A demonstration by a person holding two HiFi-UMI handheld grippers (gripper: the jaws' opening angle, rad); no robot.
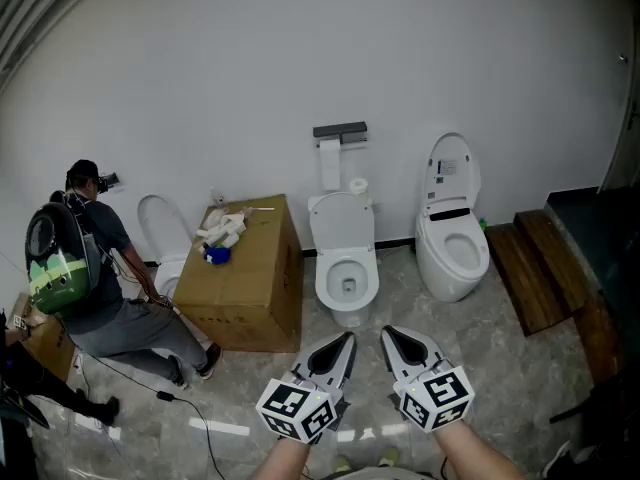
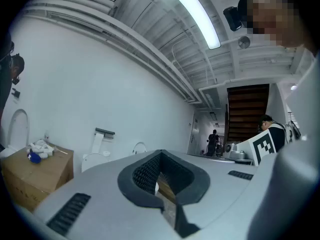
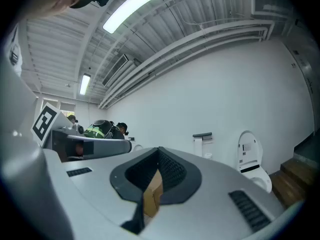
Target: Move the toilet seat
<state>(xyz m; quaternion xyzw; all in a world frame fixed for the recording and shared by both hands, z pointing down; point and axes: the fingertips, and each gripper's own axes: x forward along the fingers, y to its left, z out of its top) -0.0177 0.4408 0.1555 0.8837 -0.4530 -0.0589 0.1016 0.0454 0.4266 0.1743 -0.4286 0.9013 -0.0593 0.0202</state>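
While left claw (image 1: 345, 343), right claw (image 1: 390, 336) sit clenched, toilet seat (image 1: 325, 280) seemingly down, far ahead.

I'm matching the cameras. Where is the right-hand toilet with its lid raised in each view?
Head view: toilet right of centre, at the wall.
Left gripper view: only its lid top, left of centre.
Right gripper view: toilet at the right side.
Shared landmark: grey-topped wall fixture.

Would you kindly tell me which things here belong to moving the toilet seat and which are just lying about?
For the job: middle toilet, straight ahead, probably the one; left claw and right claw, both shut, empty.

Lying about: cardboard box, right toilet, wooden steps, crouching person, far-left toilet.
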